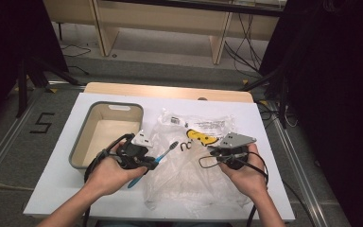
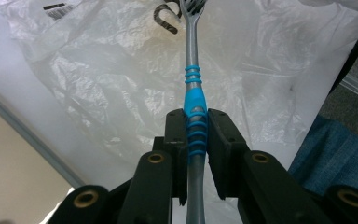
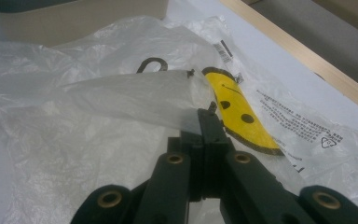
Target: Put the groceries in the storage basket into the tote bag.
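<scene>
A white table [image 1: 52, 184] stands on grey floor [image 1: 170, 71], wooden desks [image 1: 170, 19] behind.

A white table [image 1: 56, 177] bears a grey bin [image 1: 82, 130] and plastic bag [image 1: 184, 182].

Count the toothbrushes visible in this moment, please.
1. The single toothbrush, blue and grey, is clamped in the left gripper, its head reaching over the clear plastic bag on the table. Others could be hidden under the bag's folds.

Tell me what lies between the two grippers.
In the high view, crumpled clear plastic bag spans the stretch between the left gripper and the right gripper, with the toothbrush head and a black hook shape over it.
</scene>
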Demonstrator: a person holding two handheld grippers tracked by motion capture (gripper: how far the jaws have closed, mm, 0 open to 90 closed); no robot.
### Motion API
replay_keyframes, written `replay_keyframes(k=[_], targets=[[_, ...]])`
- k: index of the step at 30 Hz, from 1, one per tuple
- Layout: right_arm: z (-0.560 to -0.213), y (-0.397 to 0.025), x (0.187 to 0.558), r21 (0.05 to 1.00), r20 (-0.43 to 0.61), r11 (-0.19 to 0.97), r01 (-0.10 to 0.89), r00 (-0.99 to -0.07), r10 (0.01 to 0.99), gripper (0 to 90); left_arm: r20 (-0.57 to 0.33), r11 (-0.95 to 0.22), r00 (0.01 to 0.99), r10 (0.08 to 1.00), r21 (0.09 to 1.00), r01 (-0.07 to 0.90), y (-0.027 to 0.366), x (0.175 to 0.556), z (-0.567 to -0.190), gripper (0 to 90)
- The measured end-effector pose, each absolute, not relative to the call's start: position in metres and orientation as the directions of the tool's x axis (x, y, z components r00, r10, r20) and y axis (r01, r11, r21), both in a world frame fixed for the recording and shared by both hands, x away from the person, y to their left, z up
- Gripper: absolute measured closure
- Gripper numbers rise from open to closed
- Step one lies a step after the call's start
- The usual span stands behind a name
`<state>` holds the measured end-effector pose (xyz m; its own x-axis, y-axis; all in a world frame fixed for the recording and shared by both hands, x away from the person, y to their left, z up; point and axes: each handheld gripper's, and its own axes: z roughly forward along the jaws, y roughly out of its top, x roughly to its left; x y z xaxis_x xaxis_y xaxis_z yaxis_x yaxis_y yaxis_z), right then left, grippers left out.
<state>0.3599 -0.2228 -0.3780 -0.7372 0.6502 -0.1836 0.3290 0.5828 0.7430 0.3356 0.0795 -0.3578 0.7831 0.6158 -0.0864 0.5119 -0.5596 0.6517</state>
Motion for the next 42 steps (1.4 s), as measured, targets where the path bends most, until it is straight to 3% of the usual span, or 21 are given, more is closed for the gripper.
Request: replay_keyframes(k=[42], targets=[[-0.382,-0.222,0.362,0.745,-0.166,0.573,0.342,-0.737,0.655,90.0,-0.151,-0.654,0.866,0.476,0.597,0.464,0.029,0.316,-0.379,78.2]])
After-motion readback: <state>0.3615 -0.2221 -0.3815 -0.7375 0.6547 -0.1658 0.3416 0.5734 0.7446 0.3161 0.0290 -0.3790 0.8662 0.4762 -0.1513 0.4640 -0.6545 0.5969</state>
